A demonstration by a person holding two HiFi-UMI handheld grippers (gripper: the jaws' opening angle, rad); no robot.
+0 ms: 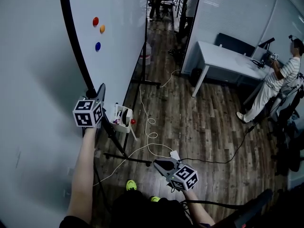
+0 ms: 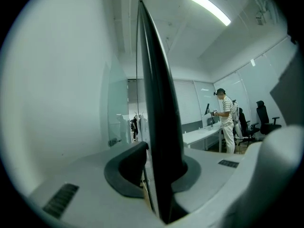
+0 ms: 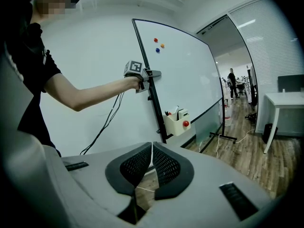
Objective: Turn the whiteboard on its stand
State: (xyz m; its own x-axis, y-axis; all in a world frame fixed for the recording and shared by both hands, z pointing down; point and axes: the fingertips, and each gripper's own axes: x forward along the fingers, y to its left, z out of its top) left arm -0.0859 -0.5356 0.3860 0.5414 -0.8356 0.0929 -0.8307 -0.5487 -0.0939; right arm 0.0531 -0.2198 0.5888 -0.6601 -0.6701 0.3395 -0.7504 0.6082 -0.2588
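Whiteboard (image 1: 118,13) on its stand (image 1: 130,158) at left; top cut off in head view. Left arm (image 1: 85,165) stretched fwd, left gripper (image 1: 100,93) level, clamped on board's black side edge (image 2: 159,127). Right gripper (image 1: 160,164) low, pointing slightly down, jaws together, empty. Only right gripper view shows most of board, incl. magnets (image 3: 158,45).

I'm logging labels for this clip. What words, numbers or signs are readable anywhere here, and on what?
None readable in any view.
The whiteboard: blank, just three coloured magnets.
The marker cubes: black-and-white square patterns, no letters or digits.
The storage box on the board: any print too small to read.
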